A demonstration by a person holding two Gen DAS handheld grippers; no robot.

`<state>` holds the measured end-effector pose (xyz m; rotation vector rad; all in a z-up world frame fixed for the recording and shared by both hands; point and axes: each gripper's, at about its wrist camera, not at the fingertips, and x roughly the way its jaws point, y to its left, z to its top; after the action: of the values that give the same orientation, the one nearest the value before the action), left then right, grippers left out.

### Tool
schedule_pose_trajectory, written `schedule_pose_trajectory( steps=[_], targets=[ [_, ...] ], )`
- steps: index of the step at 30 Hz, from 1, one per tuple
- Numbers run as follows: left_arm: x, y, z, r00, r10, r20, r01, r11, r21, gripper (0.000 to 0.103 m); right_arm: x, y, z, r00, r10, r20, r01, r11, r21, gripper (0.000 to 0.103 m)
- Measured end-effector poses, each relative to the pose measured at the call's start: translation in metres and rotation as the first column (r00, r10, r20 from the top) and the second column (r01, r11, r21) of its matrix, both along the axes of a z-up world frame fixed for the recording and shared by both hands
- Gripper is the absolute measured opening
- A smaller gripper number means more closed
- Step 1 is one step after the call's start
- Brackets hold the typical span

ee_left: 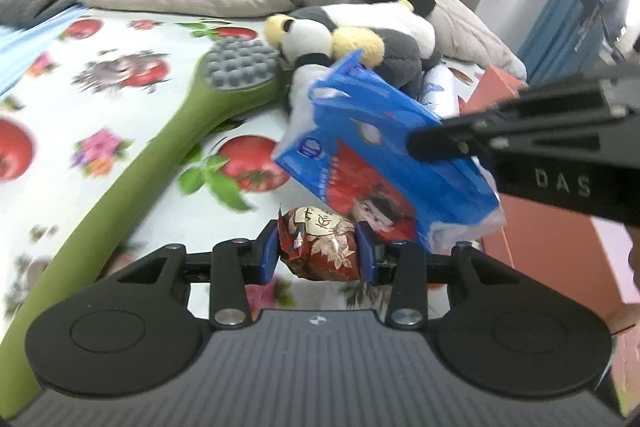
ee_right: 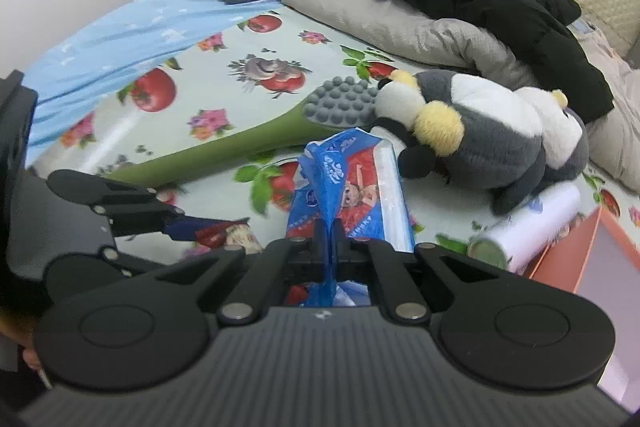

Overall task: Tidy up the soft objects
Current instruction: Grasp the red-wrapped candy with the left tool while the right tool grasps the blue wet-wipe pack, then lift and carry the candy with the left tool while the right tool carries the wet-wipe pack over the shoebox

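In the left wrist view, the left gripper (ee_left: 318, 254) sits at the lower centre, and its blue pads pinch a small red snack packet with printed drawings (ee_left: 318, 247) from both sides. In the right wrist view, the right gripper (ee_right: 329, 231) has its fingers pressed together on a thin blue flap of the blue and red soft tissue pack (ee_right: 352, 183), which hangs from that flap just above the fruit-printed bed sheet (ee_right: 208, 79).

Behind them, at the centre of the frame, lies a long green massage hammer with a grey knobbed head (ee_right: 240, 143). To the right of it are a grey, white and yellow plush toy (ee_right: 480, 139) and a white roll (ee_right: 532, 227). The orange box (ee_right: 560, 259) stands at the lower right edge.

The risk is the tissue pack: the flap is only thin film, so it may tear or slip if the hand swings fast. The packet seems crushed a little, though the blur makes this uncertain.
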<state>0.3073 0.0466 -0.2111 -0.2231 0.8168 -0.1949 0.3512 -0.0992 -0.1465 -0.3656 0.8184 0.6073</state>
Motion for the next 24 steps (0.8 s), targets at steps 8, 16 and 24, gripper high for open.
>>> schedule_pose_trajectory(
  steps=[8, 16, 24],
  targets=[
    [-0.061, 0.024, 0.017, 0.995, 0.095, -0.005, -0.095, 0.995, -0.012, 0.046, -0.057, -0.005, 0.004, 0.996, -0.088, -0.028, 0.090, 0.994, 0.062, 0.005],
    [-0.110, 0.033, 0.016, 0.986, 0.164, -0.039, -0.165, 0.986, -0.030, 0.046, -0.110, -0.017, -0.020, 0.968, -0.235, -0.093, 0.244, 0.963, 0.114, 0.005],
    [-0.121, 0.022, 0.012, 0.982, 0.173, -0.081, -0.173, 0.985, 0.012, 0.046, -0.129, -0.029, -0.045, 0.942, -0.294, -0.164, 0.318, 0.937, 0.144, 0.013]
  ],
)
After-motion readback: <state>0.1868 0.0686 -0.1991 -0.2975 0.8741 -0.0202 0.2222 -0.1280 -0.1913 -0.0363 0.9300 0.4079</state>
